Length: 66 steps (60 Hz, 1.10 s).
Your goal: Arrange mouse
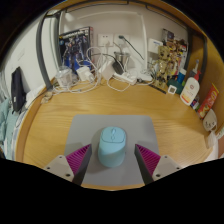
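the light blue computer mouse (111, 147) lies on a grey mouse pad (150, 135) on the wooden table (60, 112), dead ahead of the tool (111, 160) and centred between its two fingers. its long axis runs straight away from the tool, in line with the fingers, scroll wheel at the far end. the tool is spread open, with the pink pads (78, 158) flanking the mouse's near end and a gap showing on each side, so nothing is gripped yet. closing squarely across the mouse's width looks like the likely next move. cables and clutter sit well beyond, at the back of the table.
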Each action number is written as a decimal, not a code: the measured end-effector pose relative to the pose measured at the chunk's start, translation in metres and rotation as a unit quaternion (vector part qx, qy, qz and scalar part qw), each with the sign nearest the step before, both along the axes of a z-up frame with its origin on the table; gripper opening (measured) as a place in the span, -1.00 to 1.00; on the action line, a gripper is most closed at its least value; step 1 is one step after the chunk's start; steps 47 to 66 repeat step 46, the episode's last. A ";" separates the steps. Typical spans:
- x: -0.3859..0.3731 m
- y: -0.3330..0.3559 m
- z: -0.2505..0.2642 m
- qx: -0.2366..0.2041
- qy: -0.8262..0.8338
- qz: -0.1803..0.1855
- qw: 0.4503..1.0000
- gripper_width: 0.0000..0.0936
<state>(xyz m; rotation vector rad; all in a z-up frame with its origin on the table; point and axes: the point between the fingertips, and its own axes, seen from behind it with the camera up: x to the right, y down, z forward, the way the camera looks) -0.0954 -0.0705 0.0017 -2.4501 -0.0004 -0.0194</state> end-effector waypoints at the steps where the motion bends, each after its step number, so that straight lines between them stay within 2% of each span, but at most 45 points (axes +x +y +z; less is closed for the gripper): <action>1: 0.000 -0.003 0.004 0.001 0.001 0.002 1.000 0.83; 11: 0.008 -0.042 0.060 0.017 0.007 0.015 1.000 0.83; 31: 0.057 -0.108 0.179 0.099 0.002 -0.024 0.995 0.83; 46: 0.075 -0.130 0.206 0.128 0.001 -0.031 0.991 0.83; 66: 0.075 -0.130 0.206 0.128 0.001 -0.031 0.991 0.83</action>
